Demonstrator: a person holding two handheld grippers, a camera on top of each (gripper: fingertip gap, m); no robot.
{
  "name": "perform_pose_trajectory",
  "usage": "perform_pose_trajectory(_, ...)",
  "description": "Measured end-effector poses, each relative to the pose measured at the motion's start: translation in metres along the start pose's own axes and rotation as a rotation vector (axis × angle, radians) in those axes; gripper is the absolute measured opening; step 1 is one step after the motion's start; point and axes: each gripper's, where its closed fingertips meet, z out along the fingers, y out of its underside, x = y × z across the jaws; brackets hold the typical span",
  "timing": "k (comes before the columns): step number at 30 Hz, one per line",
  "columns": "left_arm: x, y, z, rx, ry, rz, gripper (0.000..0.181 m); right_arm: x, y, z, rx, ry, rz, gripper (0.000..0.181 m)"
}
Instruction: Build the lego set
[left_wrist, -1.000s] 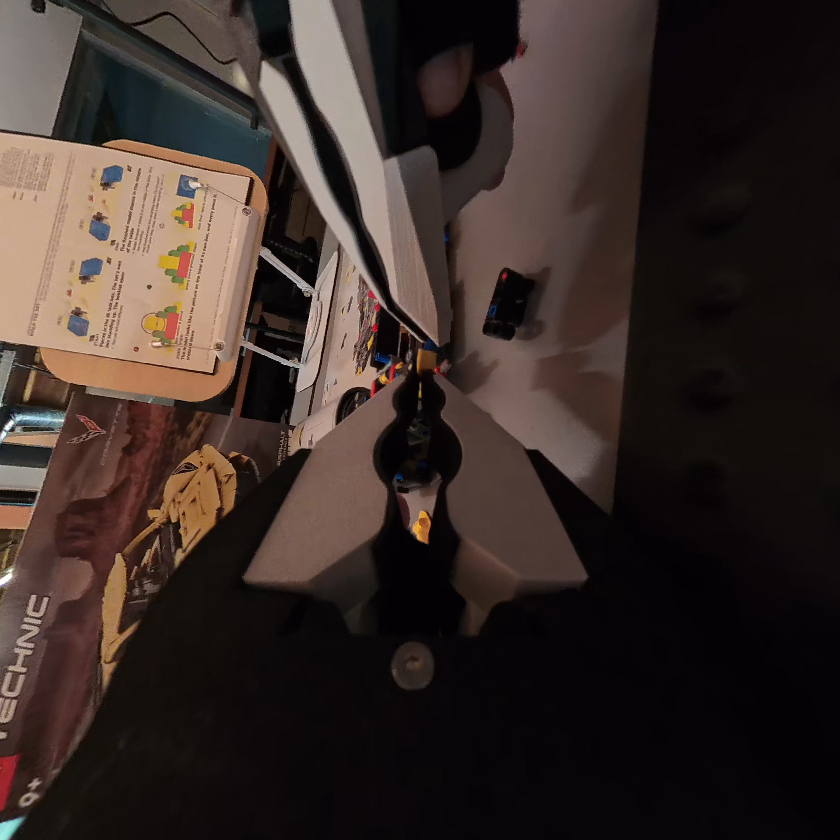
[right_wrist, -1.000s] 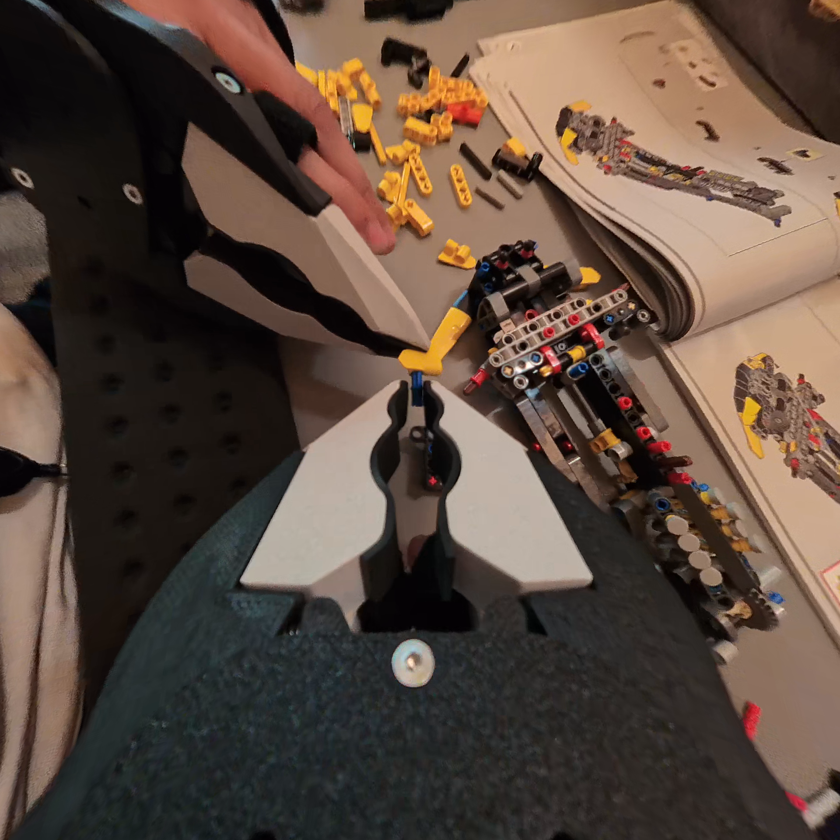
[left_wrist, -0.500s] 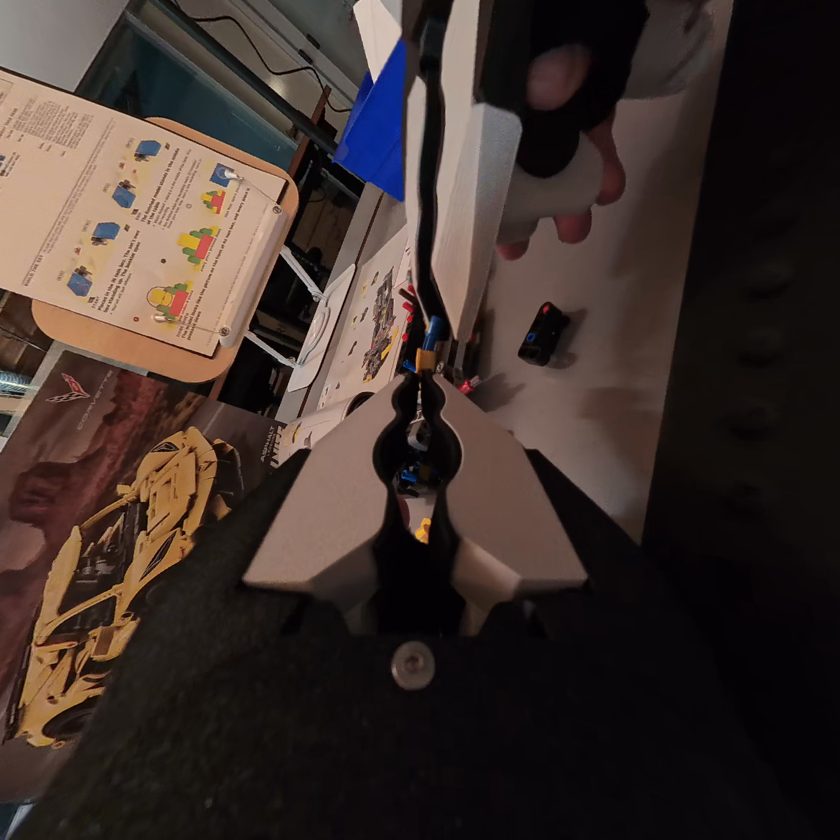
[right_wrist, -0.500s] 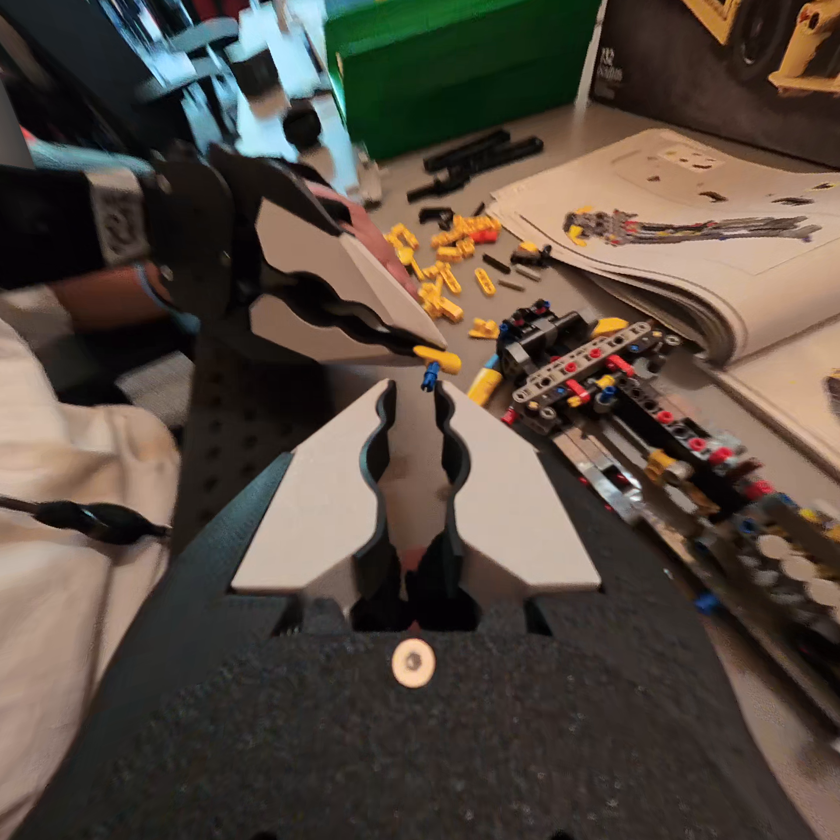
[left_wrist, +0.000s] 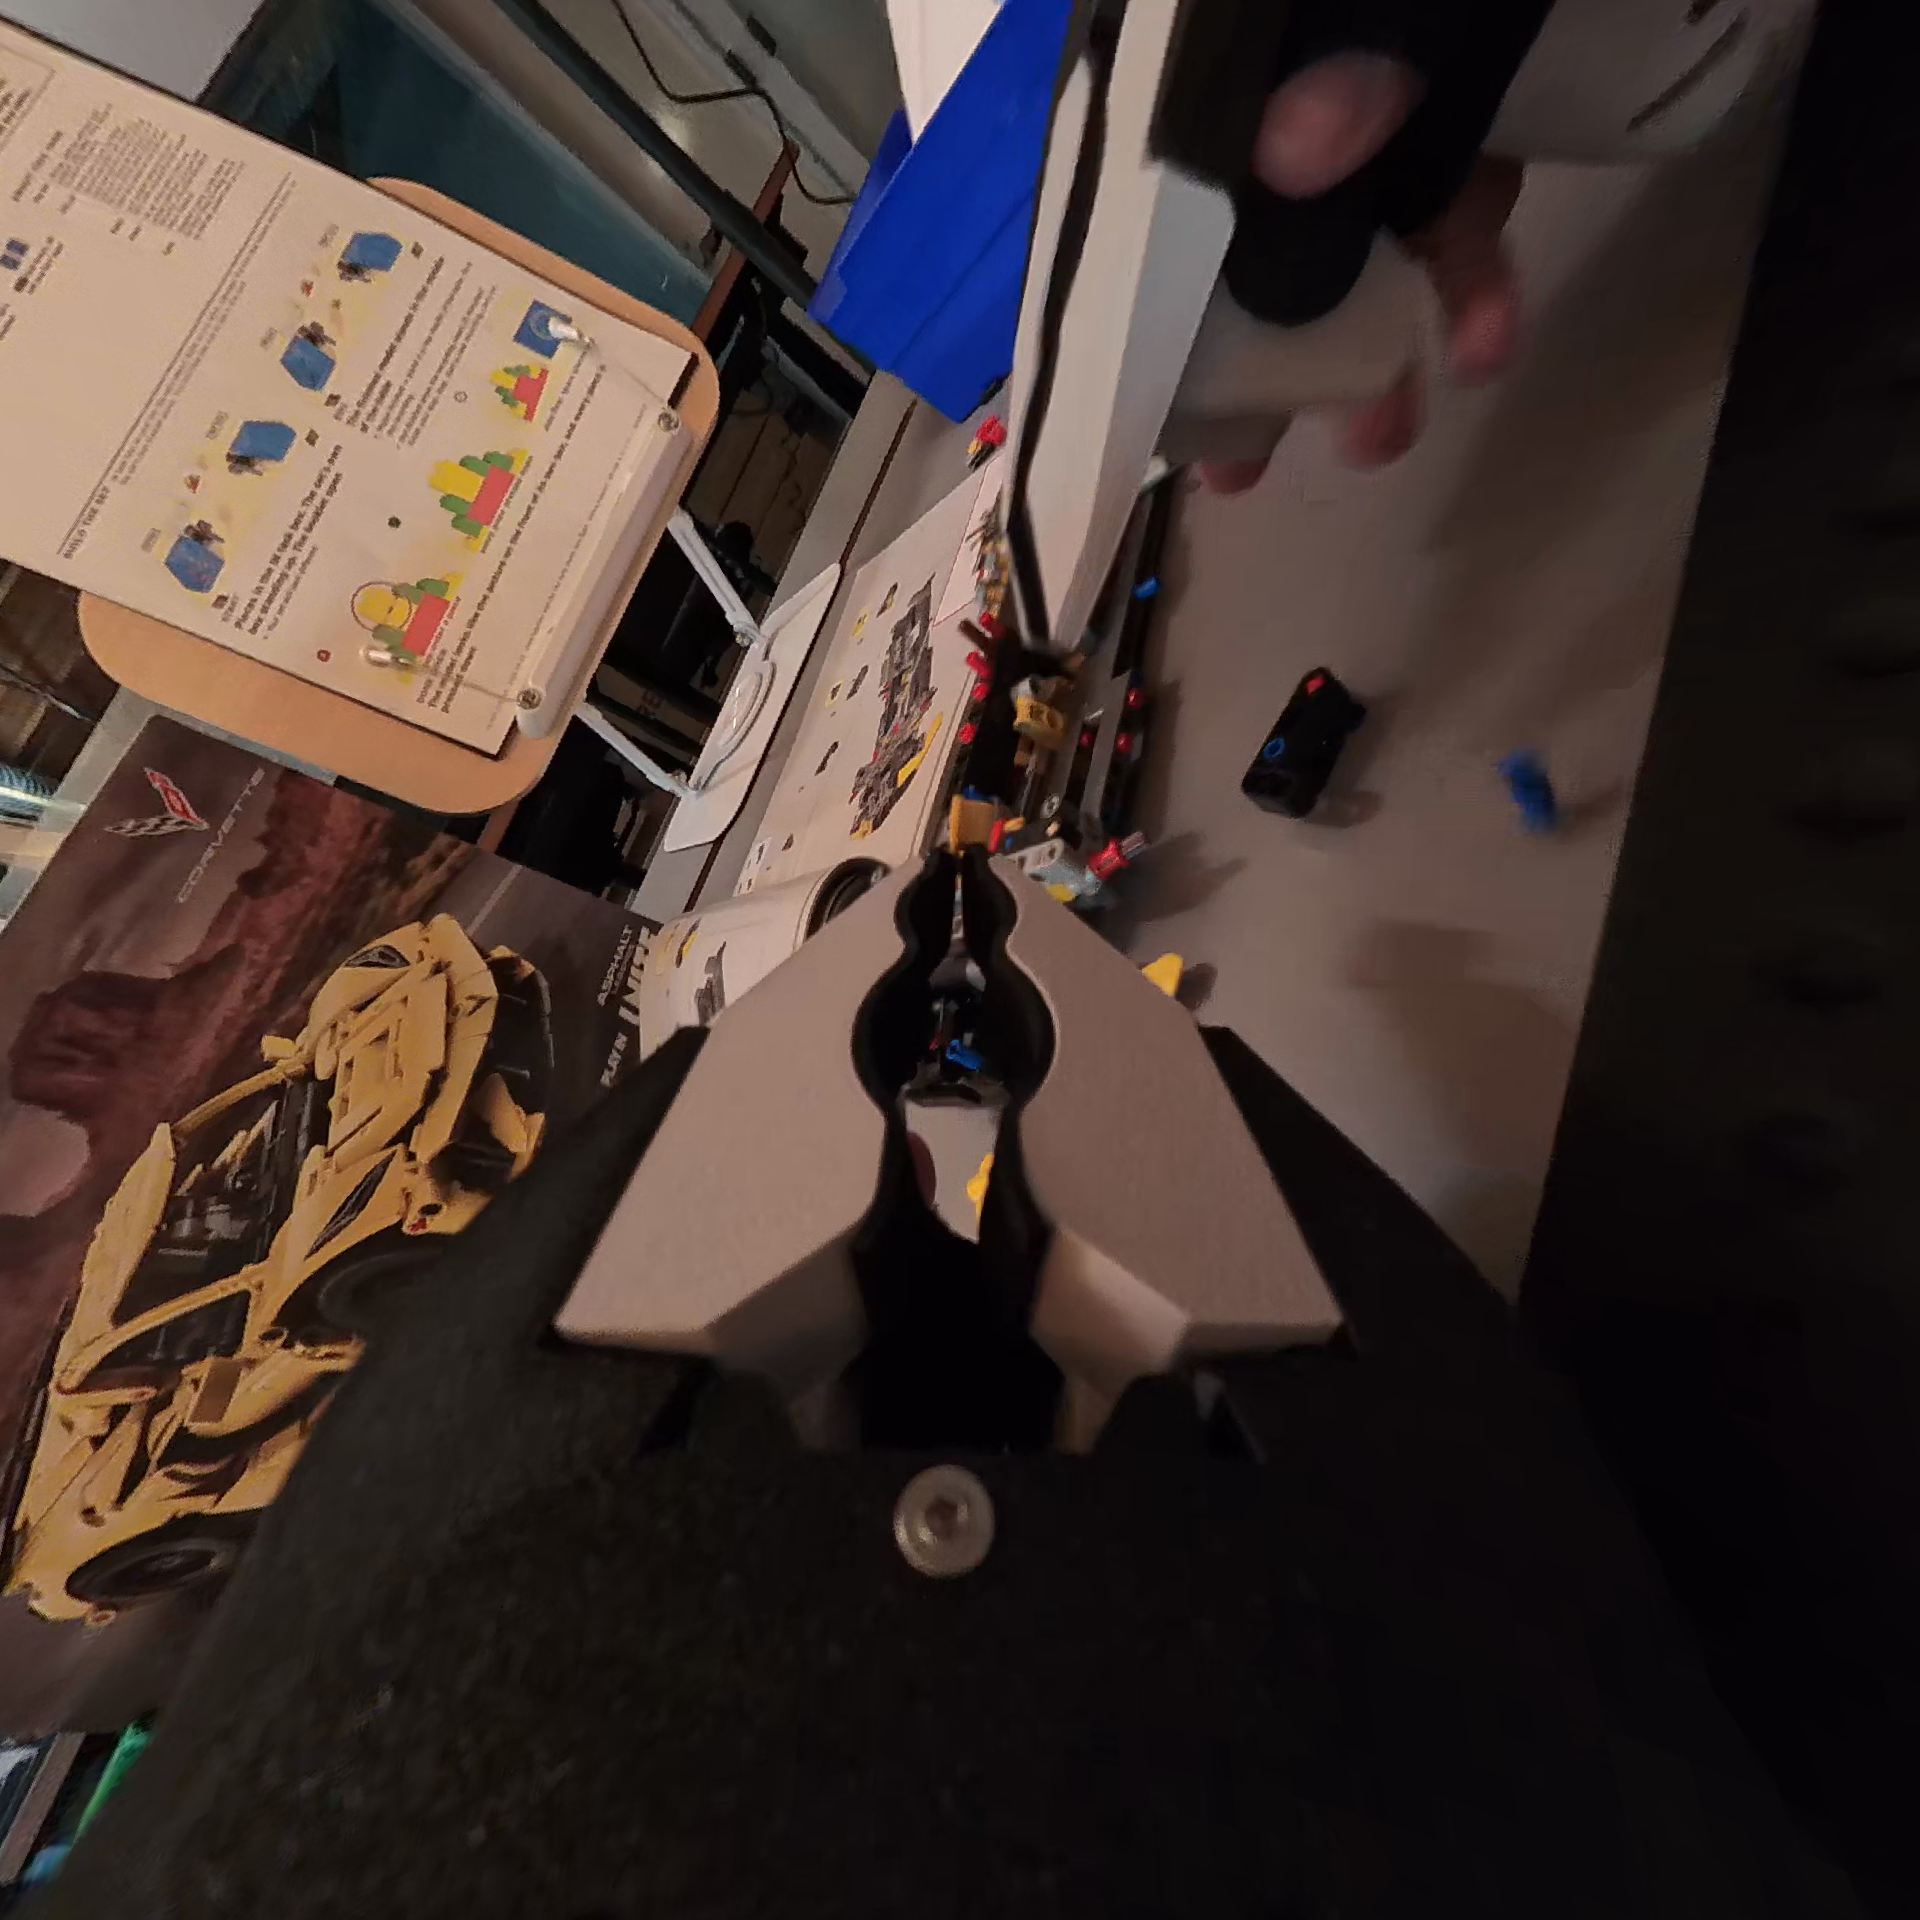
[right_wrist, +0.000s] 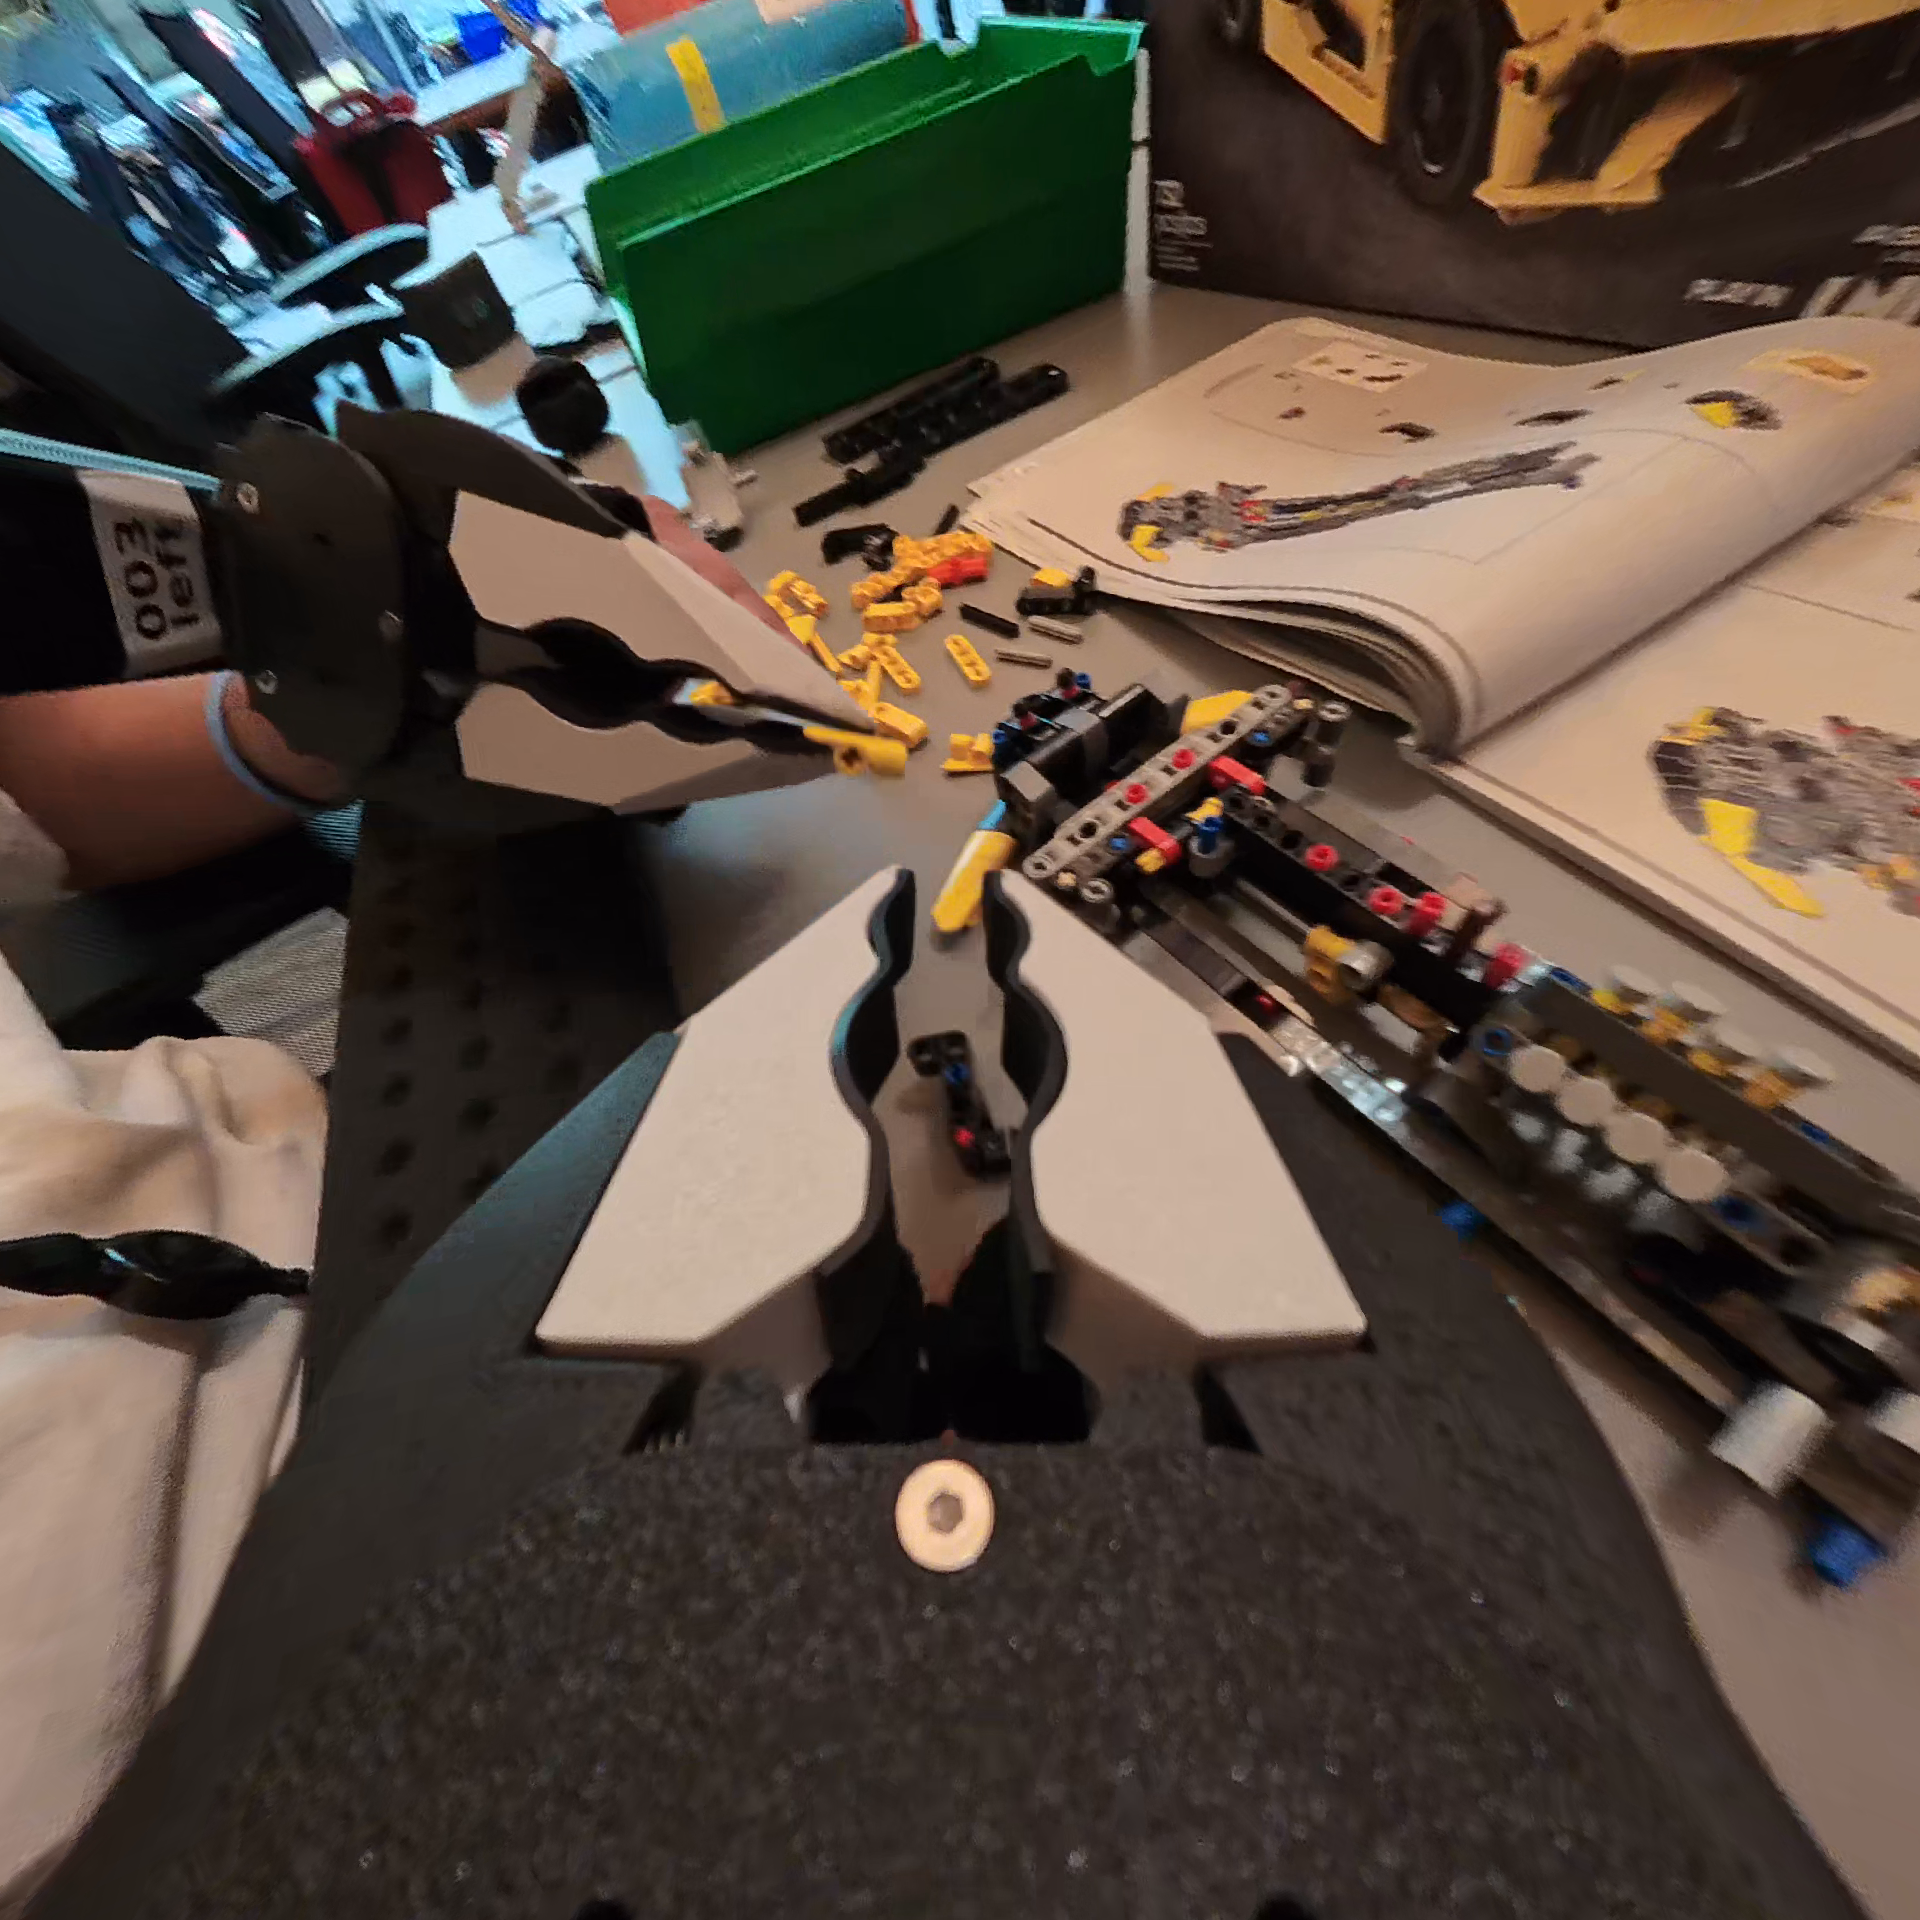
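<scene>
Blur hides the near end of the long lego car frame (right_wrist: 1351, 935) at the right edge of the right wrist view, so its far-right parts are hard to make out. The right gripper (right_wrist: 948, 894) is held above the desk (right_wrist: 790, 862), jaws a little apart with nothing between them. Under its fingers lies a small black piece (right_wrist: 961, 1101) with blue and red pins. To the left, the left gripper (right_wrist: 847, 732) reaches in sideways, jaws pinched on a yellow lego piece (right_wrist: 868, 753); a hand is mostly hidden behind it. In the left wrist view that yellow piece (left_wrist: 979, 1184) only peeks out between the dark fingers. Past the frame lie loose yellow pieces (right_wrist: 894, 623), then an open instruction book (right_wrist: 1455, 582). Farthest back stand a green bin (right_wrist: 862, 249) and the set's box (right_wrist: 1558, 187), cut off at the top.
</scene>
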Motion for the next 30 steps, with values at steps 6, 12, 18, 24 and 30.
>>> perform_pose_trajectory(6,-0.002,0.008,0.002,-0.023,0.015,-0.055,0.0,-0.03,0.042,-0.017,-0.34,-0.123,-0.134,0.015)
perform_pose_trajectory(12,0.001,0.006,0.0,-0.006,0.026,-0.037,0.0,-0.036,0.064,-0.008,-0.453,-0.248,-0.398,0.013)
perform_pose_trajectory(18,0.001,0.007,0.0,-0.008,0.03,-0.043,0.0,-0.028,0.071,0.001,-0.513,-0.264,-0.323,0.019)
perform_pose_trajectory(24,0.002,0.008,0.001,-0.009,0.037,-0.036,0.0,-0.016,0.074,-0.008,-0.503,-0.119,-0.303,0.013)
perform_pose_trajectory(30,0.004,0.005,0.002,-0.002,0.045,-0.022,0.0,-0.009,0.084,-0.019,-0.543,-0.03,-0.322,0.014)
